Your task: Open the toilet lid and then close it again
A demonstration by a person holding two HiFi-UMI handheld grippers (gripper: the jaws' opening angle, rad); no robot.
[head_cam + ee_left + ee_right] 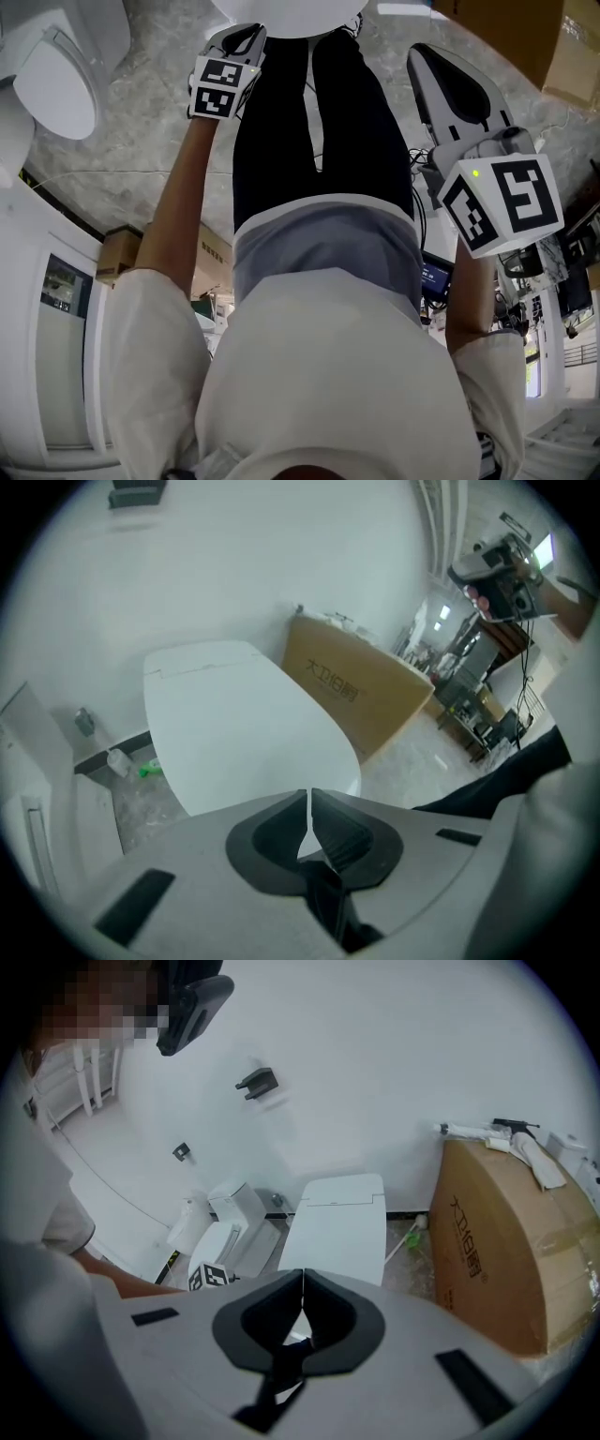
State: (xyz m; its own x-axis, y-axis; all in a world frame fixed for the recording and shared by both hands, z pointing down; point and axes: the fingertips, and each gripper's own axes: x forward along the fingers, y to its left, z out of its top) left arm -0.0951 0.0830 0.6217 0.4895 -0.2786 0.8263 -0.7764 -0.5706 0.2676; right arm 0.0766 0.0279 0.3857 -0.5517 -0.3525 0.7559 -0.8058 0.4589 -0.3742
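Cardboard box (487, 1241) beside shut toilet lid (337, 1232); left gripper (308, 808), right gripper (302, 1283) fingers closed, empty.

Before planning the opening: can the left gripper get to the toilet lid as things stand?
Probably yes. The closed toilet lid lies straight ahead of the left gripper with nothing between them. Its fingers are together and empty, so they should open first.

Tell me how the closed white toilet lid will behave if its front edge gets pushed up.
The toilet lid looks like one flat moulded slab, probably stiff, not floppy. Its smooth white surface may be slippery. The seam near its back suggests a hinge, so it would likely swing up, not lift free.
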